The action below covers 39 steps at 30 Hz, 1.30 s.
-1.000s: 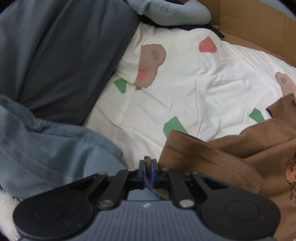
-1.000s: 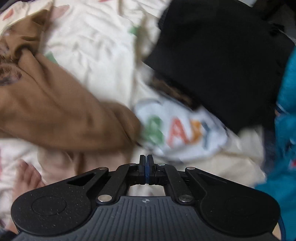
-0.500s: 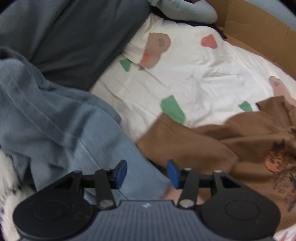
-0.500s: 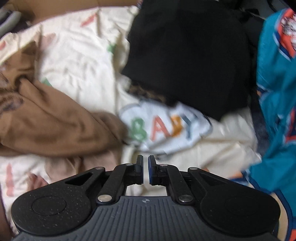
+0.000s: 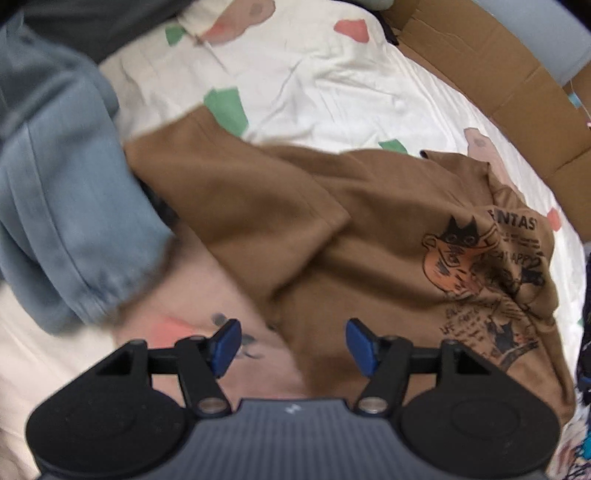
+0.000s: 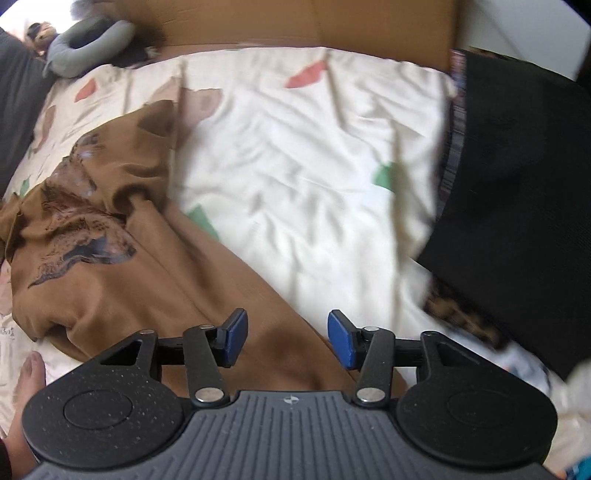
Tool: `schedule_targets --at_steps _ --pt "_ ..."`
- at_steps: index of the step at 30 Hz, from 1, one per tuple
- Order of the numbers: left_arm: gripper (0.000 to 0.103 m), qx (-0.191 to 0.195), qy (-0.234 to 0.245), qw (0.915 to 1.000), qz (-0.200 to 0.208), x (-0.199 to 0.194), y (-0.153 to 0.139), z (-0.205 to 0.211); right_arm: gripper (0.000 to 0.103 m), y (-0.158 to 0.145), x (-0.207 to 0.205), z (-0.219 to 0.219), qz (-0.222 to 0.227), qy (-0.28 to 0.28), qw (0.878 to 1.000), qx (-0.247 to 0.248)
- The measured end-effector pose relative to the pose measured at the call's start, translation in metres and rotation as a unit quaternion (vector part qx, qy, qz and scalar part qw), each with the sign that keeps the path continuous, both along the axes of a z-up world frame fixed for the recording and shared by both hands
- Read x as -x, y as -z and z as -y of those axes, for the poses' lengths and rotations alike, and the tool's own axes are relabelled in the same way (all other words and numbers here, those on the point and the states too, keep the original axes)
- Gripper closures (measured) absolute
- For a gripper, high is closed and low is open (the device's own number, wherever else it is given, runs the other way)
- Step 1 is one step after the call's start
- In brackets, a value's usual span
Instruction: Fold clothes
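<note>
1. My left hand-held gripper [image 5: 293,345] is spread wide, blue pads [image 5: 225,345] well apart and nothing between them. It hangs over the near edge of the brown T-shirt [image 5: 295,221].
2. My right hand-held gripper [image 6: 287,339] is released too, jaws parted, empty. The brown fabric runs right under the gap, but I can't tell if the pads touch it.
3. The brown T-shirt [image 6: 110,288] is lying crumpled on the bed, not flat at all. One sleeve sticks out toward the blue garment in the left view, and the cartoon cat print [image 5: 480,266] sits bunched up on the right side of the heap.
4. The bedsheet [image 5: 332,81] is cream with green, red and brown shapes, pretty wrinkled. Lots of it is bare beyond the shirt in the right view.
5. A blue-grey garment [image 5: 62,206] is piled on the left in the left view, its hem just beside the shirt's sleeve. It's blurry there.
6. A black garment [image 6: 517,192] covers the right side of the bed in the right view, well apart from the shirt.
7. A cardboard sheet [image 6: 332,26] stands along the far edge of the bed, and a grey neck pillow [image 6: 88,48] lies in the far left corner.
8. Someone's bare toe [image 6: 33,373] shows at the lower left in the right view, just beside the shirt.
</note>
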<state>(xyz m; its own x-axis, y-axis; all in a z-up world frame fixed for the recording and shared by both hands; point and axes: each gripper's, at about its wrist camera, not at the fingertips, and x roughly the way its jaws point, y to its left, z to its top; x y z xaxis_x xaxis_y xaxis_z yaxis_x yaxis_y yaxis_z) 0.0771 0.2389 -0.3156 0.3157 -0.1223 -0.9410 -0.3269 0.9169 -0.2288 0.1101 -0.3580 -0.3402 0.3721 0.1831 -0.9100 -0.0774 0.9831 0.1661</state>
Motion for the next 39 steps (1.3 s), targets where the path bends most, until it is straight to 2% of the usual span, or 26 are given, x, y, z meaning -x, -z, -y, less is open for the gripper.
schedule_targets --at_steps 10,14,16,17,18,19,20,21,33,39 --pt "0.039 0.071 -0.030 0.9967 -0.027 0.016 0.044 0.029 0.040 0.025 -0.041 -0.048 -0.002 -0.093 0.996 -0.001" --pt "0.052 0.099 -0.043 0.9936 -0.033 0.020 0.058 0.041 0.040 0.042 -0.051 -0.059 -0.016 -0.112 0.994 0.012" --pt "0.068 0.092 -0.039 0.9945 -0.030 0.022 0.061 0.046 0.041 0.047 -0.054 -0.061 -0.023 -0.119 0.993 0.003" --pt "0.090 0.096 -0.040 0.9942 -0.029 0.023 0.060 0.045 0.048 0.049 -0.053 -0.063 -0.022 -0.123 0.992 0.003" --pt "0.098 0.099 -0.042 0.9938 -0.028 0.024 0.058 0.043 0.061 0.050 -0.052 -0.062 -0.021 -0.126 0.992 -0.002" --pt "0.099 0.103 -0.044 0.9934 -0.027 0.026 0.057 0.042 0.069 0.050 -0.052 -0.062 -0.021 -0.126 0.992 -0.010" --pt "0.099 0.106 -0.045 0.9930 -0.027 0.027 0.056 0.040 0.087 0.051 -0.051 -0.060 -0.027 -0.121 0.992 -0.020" --pt "0.099 0.108 -0.046 0.9927 -0.025 0.028 0.054 0.039 0.097 0.049 -0.051 -0.059 -0.030 -0.118 0.992 -0.023" --pt "0.100 0.096 -0.002 0.9952 0.021 0.060 -0.028 0.023 0.101 -0.014 -0.012 -0.050 0.007 -0.090 0.995 -0.041" --pt "0.100 0.090 0.019 0.9955 0.026 0.070 -0.057 0.010 0.101 -0.050 0.021 -0.046 0.020 -0.075 0.996 -0.043"
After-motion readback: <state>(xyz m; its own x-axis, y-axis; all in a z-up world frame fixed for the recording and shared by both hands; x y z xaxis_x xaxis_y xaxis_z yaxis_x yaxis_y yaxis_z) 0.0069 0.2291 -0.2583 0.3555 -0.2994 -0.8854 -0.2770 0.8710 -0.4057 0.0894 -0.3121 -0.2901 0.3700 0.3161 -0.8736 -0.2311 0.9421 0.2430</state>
